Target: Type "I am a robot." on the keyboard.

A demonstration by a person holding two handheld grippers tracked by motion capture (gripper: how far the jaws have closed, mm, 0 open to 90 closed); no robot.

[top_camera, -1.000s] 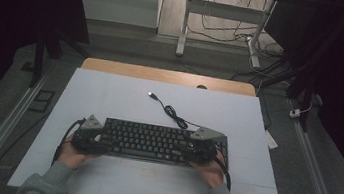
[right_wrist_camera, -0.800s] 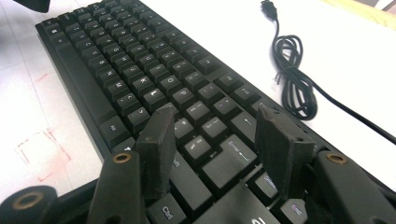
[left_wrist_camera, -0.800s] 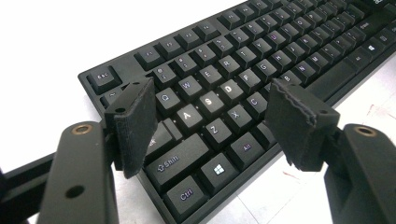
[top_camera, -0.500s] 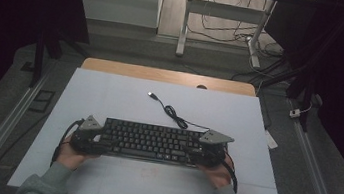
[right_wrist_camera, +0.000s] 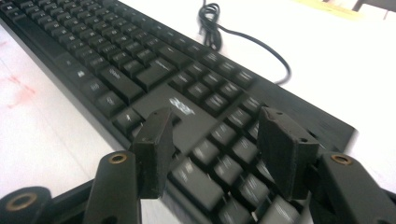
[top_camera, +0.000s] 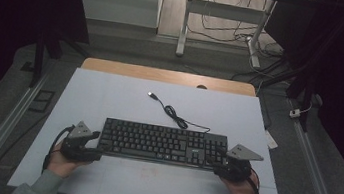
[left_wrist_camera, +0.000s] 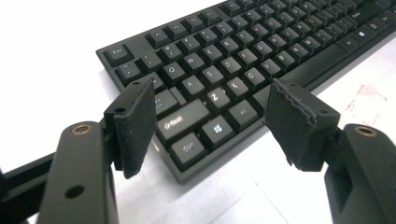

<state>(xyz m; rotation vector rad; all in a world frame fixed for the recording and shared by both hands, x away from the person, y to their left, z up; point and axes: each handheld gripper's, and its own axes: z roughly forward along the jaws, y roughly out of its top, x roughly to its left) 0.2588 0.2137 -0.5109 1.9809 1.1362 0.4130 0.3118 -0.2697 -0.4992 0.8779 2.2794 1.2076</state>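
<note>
The keyboard (top_camera: 162, 144) lies flat and square near the front of the white desk (top_camera: 110, 94), set down, with the left gripper (top_camera: 95, 143) and right gripper (top_camera: 219, 161) at its ends, jaws apart and the right pair just opening; only withdrawal remains.

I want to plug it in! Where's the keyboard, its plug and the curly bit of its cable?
keyboard (top_camera: 161, 143): high view, middle of the keys.
plug (top_camera: 151, 95): high view, metal end of the cable.
curly bit (right_wrist_camera: 209, 13): right gripper view, the looped cable.
</note>
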